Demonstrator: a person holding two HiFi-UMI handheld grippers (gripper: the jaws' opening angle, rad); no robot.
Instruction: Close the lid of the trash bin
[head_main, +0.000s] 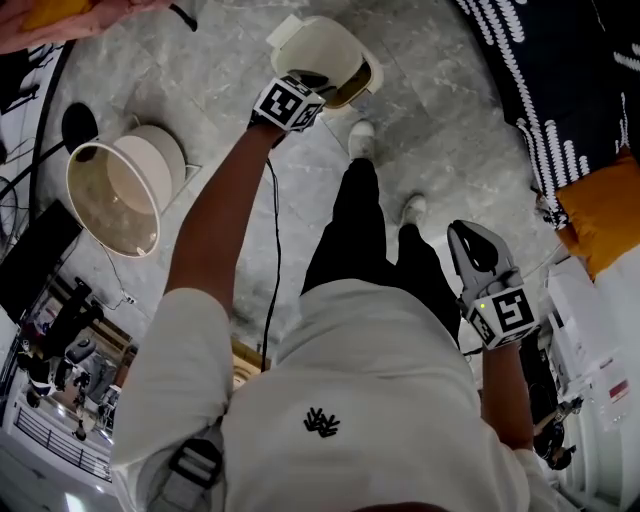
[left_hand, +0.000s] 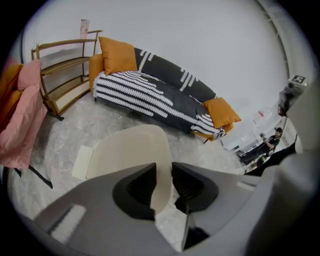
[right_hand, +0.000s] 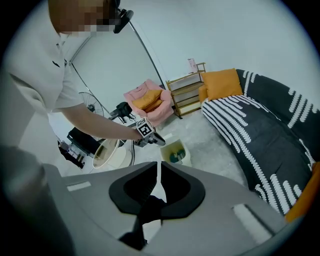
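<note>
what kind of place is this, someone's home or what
Probably a living room, perhaps a staged one: a striped sofa with orange cushions, a wooden shelf against the wall, and a small trash bin on the marble-look floor.

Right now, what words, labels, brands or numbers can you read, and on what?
No readable words or numbers anywhere.
Cubes on the left gripper and right gripper: square marker patterns only.
Shirt: small black emblem, no letters.
White boxes: red print, too blurred.
</note>
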